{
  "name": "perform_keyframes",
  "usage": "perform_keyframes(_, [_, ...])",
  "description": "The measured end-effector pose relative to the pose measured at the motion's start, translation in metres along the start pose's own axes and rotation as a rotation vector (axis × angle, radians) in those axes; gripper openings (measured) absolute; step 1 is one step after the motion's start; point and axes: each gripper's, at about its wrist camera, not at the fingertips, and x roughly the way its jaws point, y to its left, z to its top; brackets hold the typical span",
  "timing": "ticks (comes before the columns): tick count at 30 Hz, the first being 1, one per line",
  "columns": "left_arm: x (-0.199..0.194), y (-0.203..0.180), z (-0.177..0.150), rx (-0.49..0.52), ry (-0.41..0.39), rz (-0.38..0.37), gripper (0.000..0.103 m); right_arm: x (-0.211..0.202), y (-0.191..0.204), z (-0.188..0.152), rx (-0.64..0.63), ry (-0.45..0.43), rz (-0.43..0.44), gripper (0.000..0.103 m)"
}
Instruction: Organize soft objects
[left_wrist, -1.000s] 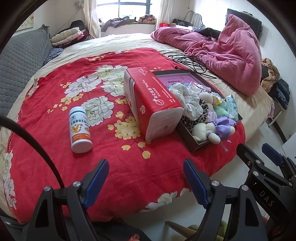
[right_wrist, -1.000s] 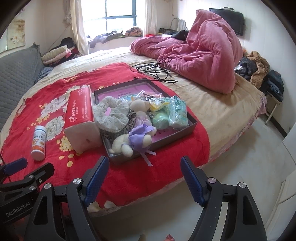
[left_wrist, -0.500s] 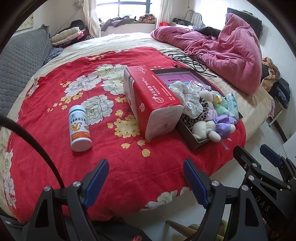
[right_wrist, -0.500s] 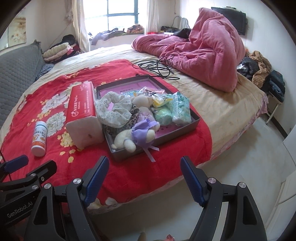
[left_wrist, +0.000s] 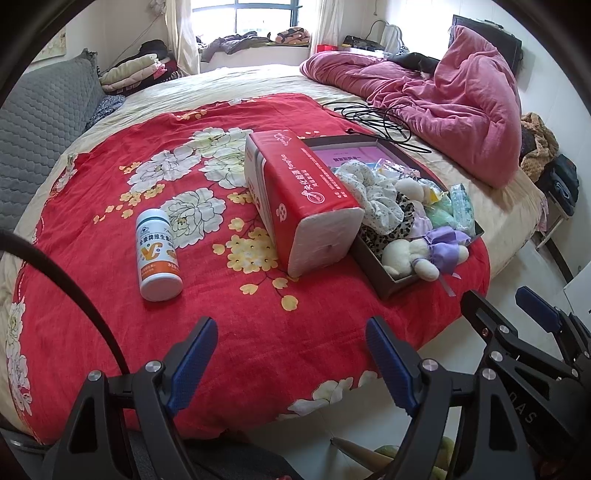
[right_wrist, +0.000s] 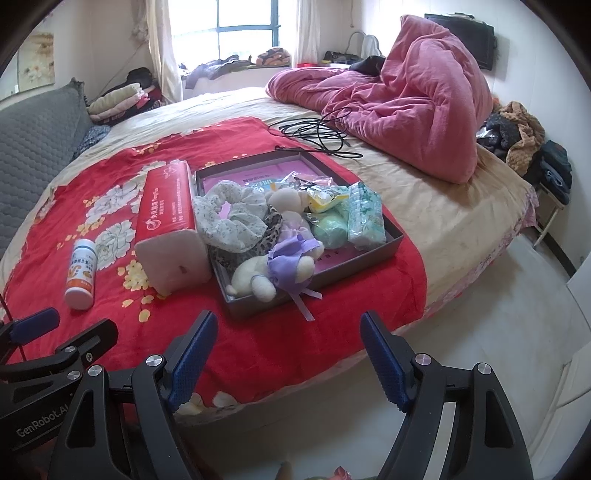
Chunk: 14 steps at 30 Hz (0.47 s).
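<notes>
A shallow dark box (right_wrist: 391, 238) (left_wrist: 391, 282) lies on the red flowered blanket (left_wrist: 110, 192) and holds several soft things: a plush toy in a purple dress (right_wrist: 284, 264) (left_wrist: 424, 251), a pale flowered scrunchie (right_wrist: 232, 214), a leopard scrunchie (right_wrist: 271, 227), a green soft piece (right_wrist: 330, 227) and a teal tissue pack (right_wrist: 364, 214). A red tissue pack (left_wrist: 306, 199) (right_wrist: 168, 218) leans against the box's left side. My left gripper (left_wrist: 291, 360) hangs open over the blanket's near edge, nothing between its fingers. My right gripper (right_wrist: 288, 354) is open too, short of the box.
A white and orange pill bottle (left_wrist: 157, 254) (right_wrist: 81, 273) lies on the blanket left of the tissue pack. A pink quilt (right_wrist: 402, 107) is heaped at the far right, black cables (right_wrist: 317, 134) in front of it. Pale floor (right_wrist: 480, 332) lies to the right of the bed.
</notes>
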Motion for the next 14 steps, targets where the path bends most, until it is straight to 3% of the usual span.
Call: perform_keyframes(14, [0.0017,-0.0004,-0.0007,-0.004,0.008,-0.001,0.082,0.0015,0.0010,-0.0017,0.001,0.000,0.002,0.080])
